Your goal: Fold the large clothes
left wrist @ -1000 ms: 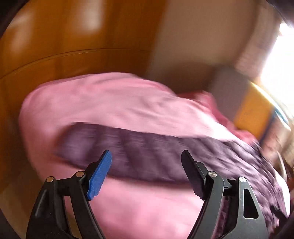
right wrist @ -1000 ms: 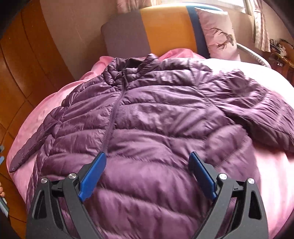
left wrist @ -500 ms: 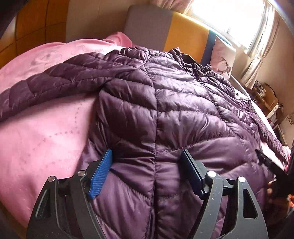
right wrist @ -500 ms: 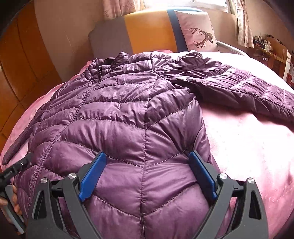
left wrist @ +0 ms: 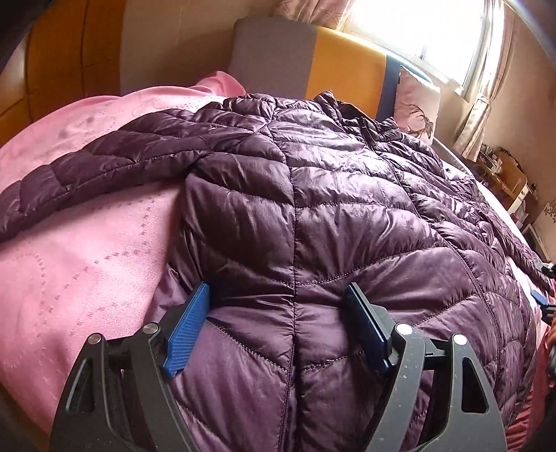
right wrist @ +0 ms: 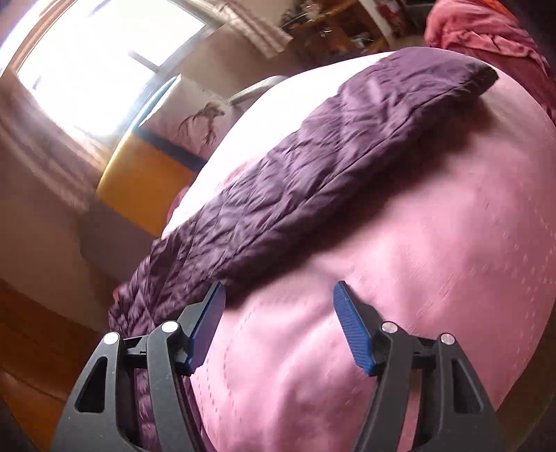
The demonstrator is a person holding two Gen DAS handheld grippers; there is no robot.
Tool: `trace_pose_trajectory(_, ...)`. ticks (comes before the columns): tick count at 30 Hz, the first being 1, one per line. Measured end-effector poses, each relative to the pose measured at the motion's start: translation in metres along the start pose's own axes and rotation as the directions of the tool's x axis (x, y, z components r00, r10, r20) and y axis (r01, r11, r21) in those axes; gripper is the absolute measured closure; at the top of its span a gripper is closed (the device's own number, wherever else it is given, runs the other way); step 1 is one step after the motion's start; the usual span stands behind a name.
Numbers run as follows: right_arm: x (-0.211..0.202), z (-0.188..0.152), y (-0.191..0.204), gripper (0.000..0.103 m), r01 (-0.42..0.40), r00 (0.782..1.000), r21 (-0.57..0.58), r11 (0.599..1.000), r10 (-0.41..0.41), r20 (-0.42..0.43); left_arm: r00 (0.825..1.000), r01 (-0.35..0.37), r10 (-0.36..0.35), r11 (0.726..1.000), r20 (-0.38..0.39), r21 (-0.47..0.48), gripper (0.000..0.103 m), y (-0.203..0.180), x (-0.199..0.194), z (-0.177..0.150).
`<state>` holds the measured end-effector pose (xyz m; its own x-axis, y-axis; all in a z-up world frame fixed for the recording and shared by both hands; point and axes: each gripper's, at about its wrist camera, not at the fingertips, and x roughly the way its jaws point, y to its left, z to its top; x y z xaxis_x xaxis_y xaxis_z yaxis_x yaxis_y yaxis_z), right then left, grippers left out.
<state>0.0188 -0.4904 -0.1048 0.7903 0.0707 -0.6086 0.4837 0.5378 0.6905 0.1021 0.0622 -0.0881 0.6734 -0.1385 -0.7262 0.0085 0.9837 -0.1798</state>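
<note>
A purple quilted puffer jacket (left wrist: 347, 194) lies spread front-up on a pink bed cover (left wrist: 80, 260). One sleeve (left wrist: 104, 167) stretches out to the left. My left gripper (left wrist: 278, 288) sits low at the jacket's hem near its left side seam. Its jaws are opening slightly, the padded fabric bulges between them, and the pads are not clamped on it. In the right wrist view my right gripper (right wrist: 278, 287) hovers tilted over the pink cover (right wrist: 434, 260) just below the other sleeve (right wrist: 347, 139). Its jaws are closing with only the cover beneath them.
A grey and orange headboard (left wrist: 312, 59) and a deer-print pillow (left wrist: 417, 104) stand at the bed's far end under a bright window. Wooden panelling (left wrist: 52, 69) runs along the left. Cluttered furniture (left wrist: 504, 174) and a reddish cloth (right wrist: 486, 27) lie beyond the right side.
The left gripper swung down onto the jacket's hem, then held still. The right gripper left the jacket body, moved right and rolled, and now faces the sleeve with narrower jaws.
</note>
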Motion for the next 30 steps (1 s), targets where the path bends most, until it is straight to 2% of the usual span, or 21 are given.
trace_pose_trajectory(4,0.0,0.034,-0.029,0.034,-0.034,0.998,0.195,0.98,0.024,0.053,1.0,-0.005,0.005,1.0,-0.001,0.002,0.025,-0.001,0.0,0.0)
trace_pose_trajectory(6,0.0,0.045,-0.031,0.032,-0.028,0.997,0.215,0.976,0.013,0.071,1.0,-0.004,0.004,1.0,-0.001,0.002,0.025,-0.001,0.0,0.0)
trace_pose_trajectory(9,0.004,0.058,-0.025,0.033,0.022,0.996,0.187,0.982,-0.039,0.083,1.0,-0.003,0.003,1.0,0.0,0.004,0.024,-0.001,0.0,0.0)
trace_pose_trajectory(10,0.005,0.062,-0.023,0.041,0.047,0.995,0.17,0.984,-0.062,0.084,1.0,0.0,0.0,1.0,-0.002,0.007,0.024,-0.001,0.001,0.0)
trace_pose_trajectory(11,0.006,0.066,-0.02,0.054,0.085,0.992,0.147,0.985,-0.098,0.084,1.0,0.002,-0.002,1.0,-0.003,0.008,0.024,-0.001,0.001,0.0)
trace_pose_trajectory(12,0.009,0.066,-0.019,0.061,0.106,0.989,0.134,0.985,-0.118,0.084,1.0,0.004,-0.004,1.0,-0.004,0.01,0.023,-0.001,0.001,0.0)
trace_pose_trajectory(13,0.012,0.068,-0.019,0.075,0.128,0.987,0.125,0.984,-0.138,0.077,1.0,0.007,-0.007,1.0,-0.005,0.012,0.023,-0.001,0.002,0.001)
trace_pose_trajectory(14,0.014,0.069,-0.021,0.083,0.144,0.986,0.118,0.982,-0.154,0.072,1.0,0.009,-0.009,1.0,-0.007,0.014,0.022,-0.001,0.002,0.001)
trace_pose_trajectory(15,0.018,0.071,-0.021,0.084,0.156,0.984,0.108,0.982,-0.164,0.068,1.0,0.01,-0.009,1.0,-0.007,0.014,0.022,-0.001,0.002,0.001)
trace_pose_trajectory(17,0.02,0.074,-0.013,0.089,0.181,0.98,0.063,0.981,-0.185,0.066,1.0,0.01,-0.01,1.0,-0.009,0.015,0.021,-0.001,0.003,0.001)
trace_pose_trajectory(20,0.017,0.077,0.013,0.092,0.221,0.972,-0.062,0.973,-0.215,0.094,1.0,0.009,-0.009,1.0,-0.01,0.016,0.019,-0.002,0.003,0.001)
trace_pose_trajectory(24,0.02,0.074,0.053,0.094,0.223,0.972,-0.211,0.952,-0.199,0.127,1.0,0.016,-0.016,1.0,-0.014,0.026,0.016,-0.002,0.005,0.001)
trace_pose_trajectory(27,0.029,0.061,0.1,0.096,0.198,0.978,-0.362,0.911,-0.158,0.136,1.0,0.019,-0.018,0.999,-0.018,0.031,0.014,-0.003,0.006,0.002)
trace_pose_trajectory(30,0.047,0.036,0.152,0.096,0.16,0.986,-0.525,0.836,-0.113,0.121,1.0,0.021,-0.021,0.999,-0.018,0.033,0.013,-0.004,0.007,0.002)
